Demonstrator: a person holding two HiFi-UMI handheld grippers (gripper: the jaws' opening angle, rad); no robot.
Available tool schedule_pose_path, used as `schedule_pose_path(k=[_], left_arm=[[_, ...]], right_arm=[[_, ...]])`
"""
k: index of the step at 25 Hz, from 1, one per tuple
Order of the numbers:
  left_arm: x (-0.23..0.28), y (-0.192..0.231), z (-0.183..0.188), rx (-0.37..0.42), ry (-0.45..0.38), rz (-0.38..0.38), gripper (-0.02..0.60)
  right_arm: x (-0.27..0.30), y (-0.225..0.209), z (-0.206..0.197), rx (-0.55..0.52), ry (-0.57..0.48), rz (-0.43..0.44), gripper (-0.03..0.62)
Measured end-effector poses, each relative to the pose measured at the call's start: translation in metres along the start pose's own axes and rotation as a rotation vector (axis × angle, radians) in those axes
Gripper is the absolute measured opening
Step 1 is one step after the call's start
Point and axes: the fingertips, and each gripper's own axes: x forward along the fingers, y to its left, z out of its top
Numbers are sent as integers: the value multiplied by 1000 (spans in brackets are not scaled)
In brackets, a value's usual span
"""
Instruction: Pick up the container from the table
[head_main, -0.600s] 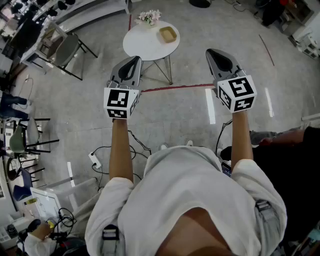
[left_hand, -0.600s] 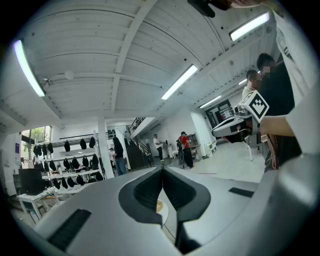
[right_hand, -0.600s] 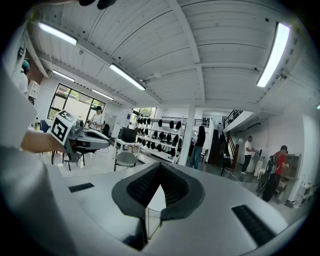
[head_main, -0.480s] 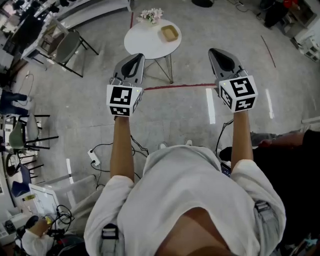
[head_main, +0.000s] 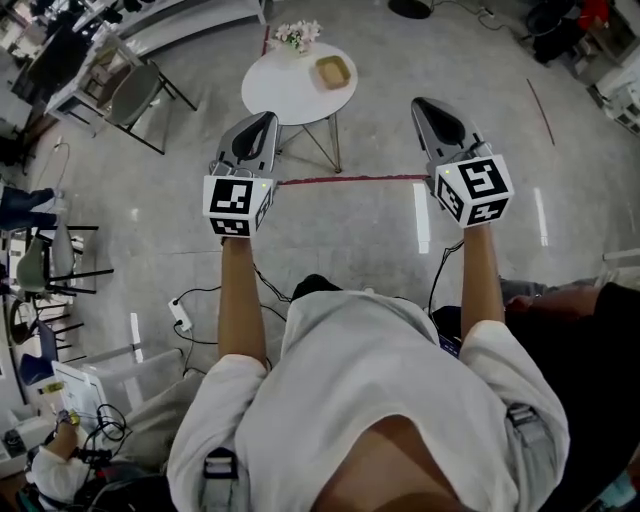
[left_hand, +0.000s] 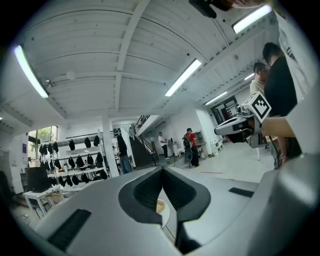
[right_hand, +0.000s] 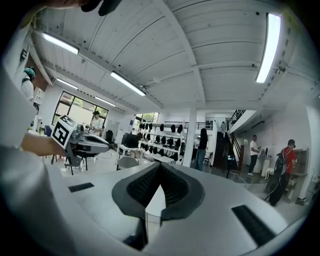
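Note:
The container (head_main: 332, 71) is a small tan square tray on a round white table (head_main: 290, 95), beside a bunch of pale flowers (head_main: 296, 36). My left gripper (head_main: 268, 119) is held level above the floor, just short of the table's near edge, its jaws shut on nothing. My right gripper (head_main: 421, 104) is level too, to the right of the table, also shut and holding nothing. In the left gripper view the jaws (left_hand: 162, 169) meet at the tip, and the container (left_hand: 159, 205) shows below them. The right gripper view shows shut jaws (right_hand: 160, 165).
Black chairs (head_main: 135, 100) stand left of the table. A red line (head_main: 350, 178) crosses the grey floor under my grippers. Cables and a power strip (head_main: 183, 318) lie at lower left. A person's arm (head_main: 560, 300) is at the right. Distant people and hat racks (right_hand: 160, 129) fill the room.
Both grippers hold nearly the same place and stay shut. The floor shifts slightly and a dark shoe now shows below the grippers, as the person steps.

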Motion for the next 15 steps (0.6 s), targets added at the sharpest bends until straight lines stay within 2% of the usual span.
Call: schedule_pose_path(k=[4, 7, 15], left_arm=[[26, 3, -7, 4, 15, 25, 17], [49, 20, -17, -2, 20, 33, 17], [139, 110, -47, -3, 13, 20, 17]], right_arm=[[18, -29, -13, 22, 13, -2, 12], [45, -42, -19, 20, 25, 5, 12], [163, -69, -20, 24, 21, -11, 12]])
